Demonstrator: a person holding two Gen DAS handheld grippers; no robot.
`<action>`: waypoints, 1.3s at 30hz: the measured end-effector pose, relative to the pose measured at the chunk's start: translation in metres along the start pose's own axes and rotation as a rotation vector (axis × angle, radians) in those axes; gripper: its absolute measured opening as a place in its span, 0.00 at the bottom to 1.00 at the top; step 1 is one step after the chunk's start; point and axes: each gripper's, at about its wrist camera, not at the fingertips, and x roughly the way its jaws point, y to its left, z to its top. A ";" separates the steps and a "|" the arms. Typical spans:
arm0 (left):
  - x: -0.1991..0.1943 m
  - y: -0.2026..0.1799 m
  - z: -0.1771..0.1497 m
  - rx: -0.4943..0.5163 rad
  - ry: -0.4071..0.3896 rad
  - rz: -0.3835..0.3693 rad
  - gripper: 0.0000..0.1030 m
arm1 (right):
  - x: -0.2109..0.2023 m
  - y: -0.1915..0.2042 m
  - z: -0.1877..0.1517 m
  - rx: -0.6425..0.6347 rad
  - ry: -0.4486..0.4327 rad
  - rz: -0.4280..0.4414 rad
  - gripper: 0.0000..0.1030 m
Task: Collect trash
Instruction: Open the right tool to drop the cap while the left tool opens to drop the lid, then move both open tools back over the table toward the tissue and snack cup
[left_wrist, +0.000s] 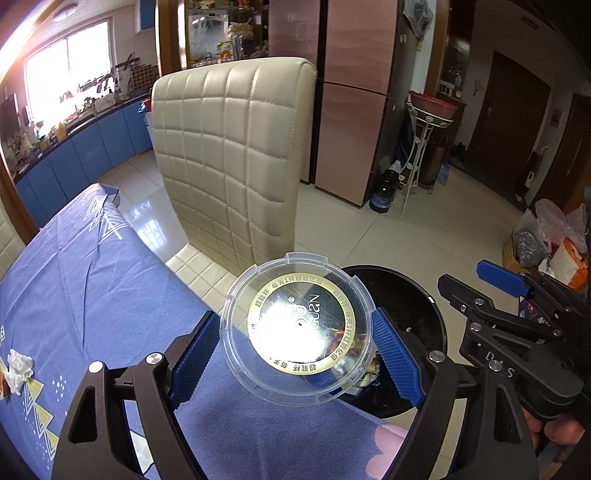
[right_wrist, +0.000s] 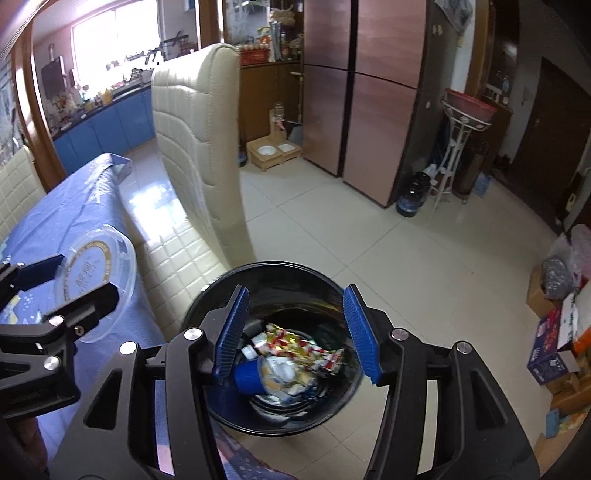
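Over round black bin (right_wrist: 207, 295), left hand-held gripper (left_wrist: 295, 347) clamps clear ridged lid (left_wrist: 295, 328), right hand-held gripper (right_wrist: 295, 325) apart.

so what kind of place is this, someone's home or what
Most likely a home's dining area that opens onto a kitchen. A padded cream dining chair stands at a table with a blue tablecloth, blue kitchen cabinets run under a window, and a tall pink fridge stands on the tiled floor.
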 end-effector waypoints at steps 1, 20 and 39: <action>0.000 -0.003 0.001 0.006 -0.001 -0.007 0.78 | 0.000 -0.003 -0.001 0.001 0.003 -0.012 0.54; 0.002 -0.021 0.001 0.005 0.036 -0.123 0.80 | -0.015 -0.027 -0.012 0.049 0.002 -0.064 0.54; -0.065 0.122 -0.068 -0.224 0.017 0.183 0.80 | -0.028 0.138 -0.005 -0.219 -0.028 0.222 0.70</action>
